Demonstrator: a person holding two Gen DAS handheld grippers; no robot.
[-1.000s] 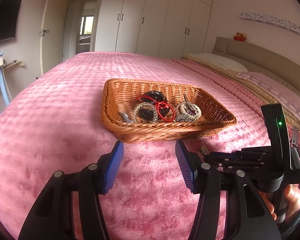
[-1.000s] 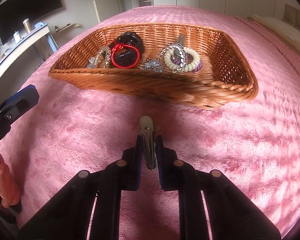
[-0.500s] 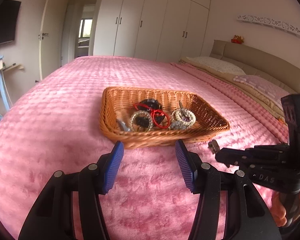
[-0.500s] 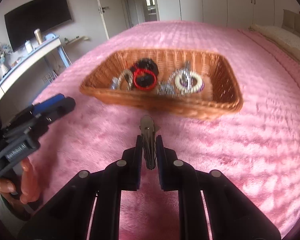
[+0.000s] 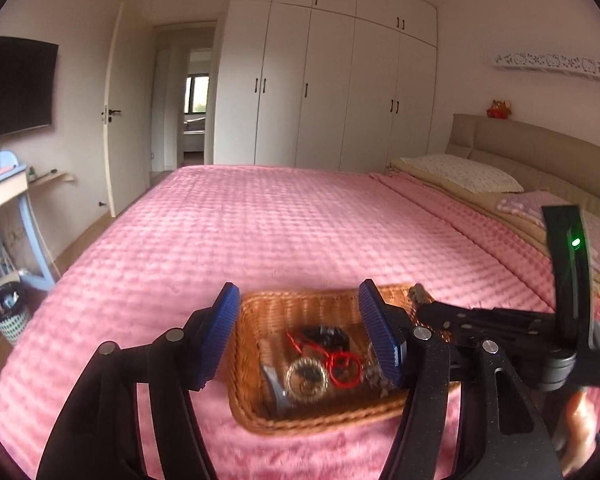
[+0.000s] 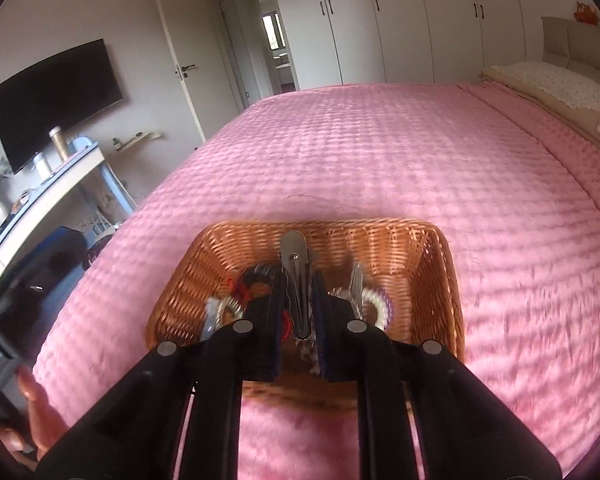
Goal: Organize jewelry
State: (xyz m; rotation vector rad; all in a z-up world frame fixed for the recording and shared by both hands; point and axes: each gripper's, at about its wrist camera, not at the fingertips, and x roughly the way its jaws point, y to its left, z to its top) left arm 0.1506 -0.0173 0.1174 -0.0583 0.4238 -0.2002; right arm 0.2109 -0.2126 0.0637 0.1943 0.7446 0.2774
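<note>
A wicker basket [image 5: 256, 412] [image 6: 440, 280] sits on the pink bed and holds several pieces of jewelry: a red ring bracelet [image 5: 342, 368], a beaded bracelet [image 5: 306, 376] and a pearl bracelet [image 6: 380, 304]. My right gripper [image 6: 298, 300] is shut on a metal hair clip [image 6: 296, 276] and holds it above the basket's inside. It also shows in the left wrist view [image 5: 424, 304], with the clip's tip [image 5: 418, 294] over the basket's far right edge. My left gripper [image 5: 300, 336] is open and empty, raised in front of the basket.
The pink bedspread [image 5: 284, 220] stretches far behind the basket. Pillows [image 5: 460, 172] and a headboard are at the right. A desk [image 6: 40, 184] and a wall TV [image 6: 56, 96] stand left of the bed, with a small bin [image 5: 6, 312] on the floor.
Both grippers have risen and moved forward. The right gripper with the hair clip has gone from in front of the basket to above its inside. The basket now sits low in both views.
</note>
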